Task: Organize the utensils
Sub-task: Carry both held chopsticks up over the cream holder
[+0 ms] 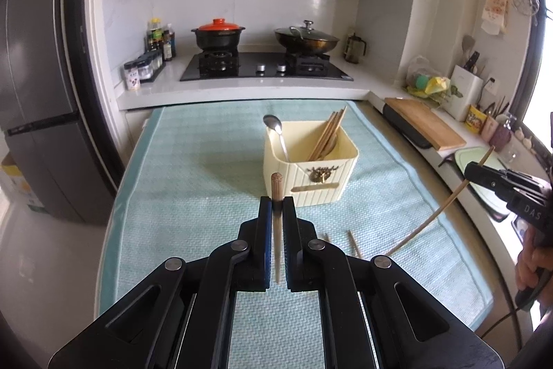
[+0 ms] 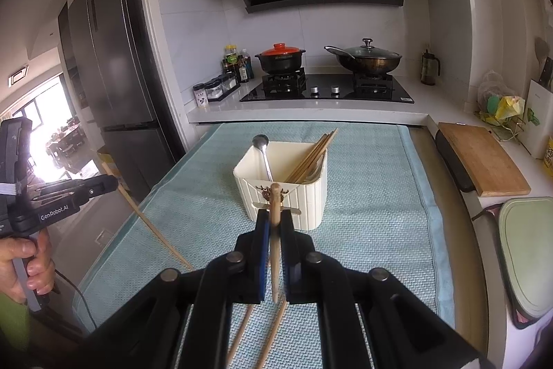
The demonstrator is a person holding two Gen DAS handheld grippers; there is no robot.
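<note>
A cream utensil holder stands on the teal mat, with several wooden chopsticks in its right compartment and a metal spoon in its left. My left gripper is shut on one wooden chopstick, held above the mat in front of the holder; it shows at the left of the right wrist view. My right gripper is shut on another chopstick; it shows at the right of the left wrist view. Two loose chopsticks lie on the mat.
The teal mat covers the table. Behind it is a stove with a red-lidded pot and a wok. A wooden cutting board and a green board lie on the right counter. A fridge stands left.
</note>
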